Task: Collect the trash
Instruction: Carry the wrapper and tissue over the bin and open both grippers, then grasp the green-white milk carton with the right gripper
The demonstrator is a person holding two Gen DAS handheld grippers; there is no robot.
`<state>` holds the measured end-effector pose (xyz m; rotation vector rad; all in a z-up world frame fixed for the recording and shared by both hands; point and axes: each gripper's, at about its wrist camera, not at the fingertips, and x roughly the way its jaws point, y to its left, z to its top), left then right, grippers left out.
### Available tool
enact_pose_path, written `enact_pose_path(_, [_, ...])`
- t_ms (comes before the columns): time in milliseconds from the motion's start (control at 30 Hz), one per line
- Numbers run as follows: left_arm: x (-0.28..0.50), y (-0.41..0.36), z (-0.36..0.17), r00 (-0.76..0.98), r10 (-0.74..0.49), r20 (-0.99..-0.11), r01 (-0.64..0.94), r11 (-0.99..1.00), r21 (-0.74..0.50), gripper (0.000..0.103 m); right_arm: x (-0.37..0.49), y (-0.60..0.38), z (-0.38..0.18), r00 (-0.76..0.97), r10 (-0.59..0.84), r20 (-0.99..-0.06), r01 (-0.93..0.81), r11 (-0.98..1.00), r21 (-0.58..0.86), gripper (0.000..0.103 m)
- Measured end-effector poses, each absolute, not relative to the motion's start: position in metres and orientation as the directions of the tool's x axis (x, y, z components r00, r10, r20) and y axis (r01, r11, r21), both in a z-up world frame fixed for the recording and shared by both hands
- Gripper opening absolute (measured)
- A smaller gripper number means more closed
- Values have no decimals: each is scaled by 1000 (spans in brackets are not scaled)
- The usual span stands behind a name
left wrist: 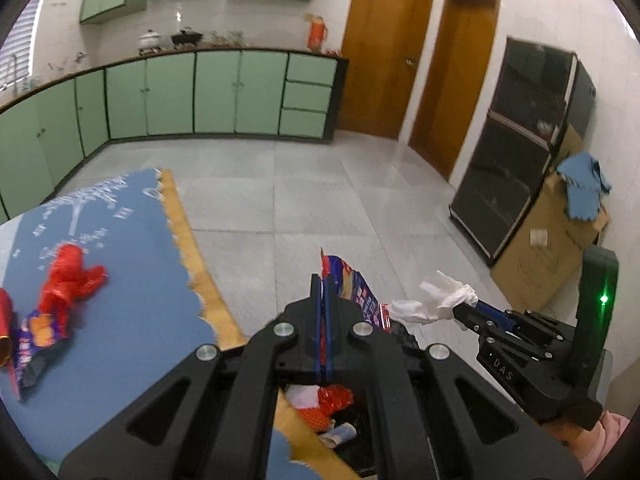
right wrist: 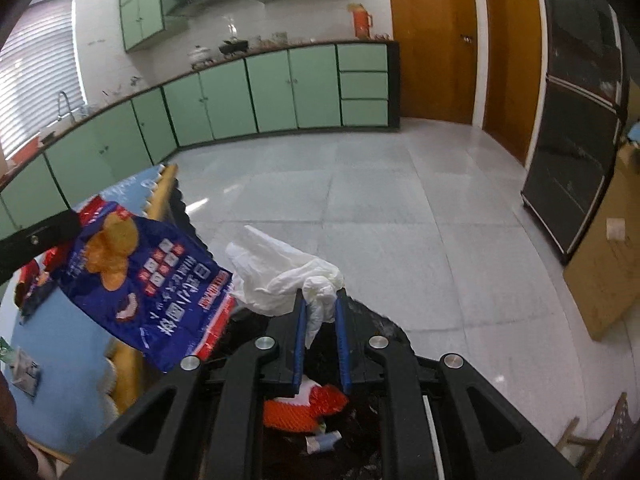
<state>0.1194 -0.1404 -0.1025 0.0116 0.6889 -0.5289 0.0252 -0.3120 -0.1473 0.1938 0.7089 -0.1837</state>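
Observation:
My left gripper (left wrist: 324, 280) is shut on a blue snack wrapper (left wrist: 356, 286), which hangs over the black trash bin (left wrist: 360, 456); the wrapper shows large in the right wrist view (right wrist: 160, 284). My right gripper (right wrist: 321, 300) is shut on a crumpled white tissue (right wrist: 288, 276), also above the bin (right wrist: 384, 328); the tissue also shows in the left wrist view (left wrist: 436, 296). Red mesh and paper scraps (right wrist: 304, 408) lie inside the bin. On the blue tablecloth (left wrist: 132, 280) lie a red crumpled bag (left wrist: 68, 276) and another blue snack wrapper (left wrist: 36, 340).
The table edge with yellow trim (left wrist: 196, 264) runs beside the bin. Grey tiled floor (left wrist: 320, 192) lies beyond. A black cabinet (left wrist: 520, 140) and a cardboard box (left wrist: 548, 248) with a blue cloth stand at the right. Green kitchen cabinets (left wrist: 200, 92) line the far wall.

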Motion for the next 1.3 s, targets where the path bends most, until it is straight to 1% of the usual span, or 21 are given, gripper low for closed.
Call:
enact_pose_path(67, [124, -147, -113, 620, -462, -634, 478, 864, -162, 2, 28, -315, -153, 737, -109, -667, 238, 965, 106, 15])
enact_pose_path(100, [125, -149, -118, 610, -460, -645, 481, 862, -160, 4, 27, -317, -154, 735, -111, -669, 241, 965, 105, 15])
enact_pose_path(133, [127, -152, -122, 600, -456, -657, 485, 861, -155, 4, 28, -320, -156, 734, -109, -670, 243, 964, 109, 18])
enact_pose_path(200, [128, -154, -125, 594, -449, -667, 488, 861, -145, 4, 29, -324, -157, 732, -111, -672, 246, 963, 109, 20])
enact_pose_path(233, [130, -155, -127, 589, -446, -674, 490, 860, -141, 5, 28, -325, -157, 733, -114, -671, 248, 963, 107, 25])
enact_pose_path(333, [130, -155, -127, 589, -439, -678, 484, 864, -138, 6, 28, -327, -156, 737, -114, -667, 246, 963, 108, 29])
enact_pose_path(367, [130, -154, -127, 590, -437, -679, 481, 866, -139, 6, 27, -324, -155, 738, -113, -666, 245, 963, 109, 32])
enact_pose_path(400, [131, -153, -127, 592, -435, -679, 478, 867, -139, 8, 27, -323, -153, 741, -112, -662, 244, 964, 110, 33])
enact_pose_path(467, [130, -151, -126, 596, -430, -678, 472, 871, -137, 13, 25, -321, -148, 748, -111, -654, 240, 964, 111, 39])
enact_pose_path(500, [129, -149, -125, 600, -428, -676, 470, 872, -135, 19, 24, -321, -147, 751, -111, -651, 238, 965, 110, 41])
enact_pose_path(567, [127, -145, -122, 609, -425, -670, 464, 876, -134, 26, 21, -318, -141, 761, -111, -640, 231, 967, 107, 50])
enact_pose_path(600, [126, -141, -119, 617, -422, -664, 459, 878, -132, 31, 20, -316, -135, 768, -111, -631, 227, 968, 106, 53])
enact_pose_path(633, [125, -138, -116, 624, -419, -660, 454, 881, -130, 35, 19, -314, -131, 774, -112, -624, 225, 969, 105, 62])
enact_pose_path(667, [123, -132, -113, 635, -412, -653, 444, 887, -127, 37, 19, -311, -127, 782, -112, -614, 221, 970, 104, 68])
enact_pose_path(700, [120, -125, -109, 649, -403, -645, 432, 893, -124, 40, 19, -308, -121, 792, -111, -600, 216, 971, 104, 71])
enact_pose_path(767, [115, -109, -102, 673, -386, -631, 407, 906, -120, 45, 21, -299, -108, 812, -101, -575, 195, 975, 106, 82])
enact_pose_path(833, [109, -88, -95, 698, -360, -620, 371, 921, -117, 49, 23, -288, -98, 830, -78, -552, 165, 980, 110, 86])
enact_pose_path(967, [89, -35, -86, 754, -269, -599, 263, 960, -101, 52, 29, -253, -89, 847, 43, -530, 30, 991, 127, 87])
enact_pose_path(1033, [74, -1, -85, 784, -184, -593, 175, 982, -74, 52, 30, -232, -88, 844, 115, -524, -49, 989, 137, 87])
enact_pose_path(1233, [35, 73, -91, 799, 23, -601, -62, 997, -45, 52, 33, -167, -92, 795, 309, -521, -267, 951, 157, 87])
enact_pose_path(1300, [24, 92, -95, 789, 64, -611, -121, 991, -51, 52, 32, -144, -93, 770, 375, -516, -347, 925, 154, 87])
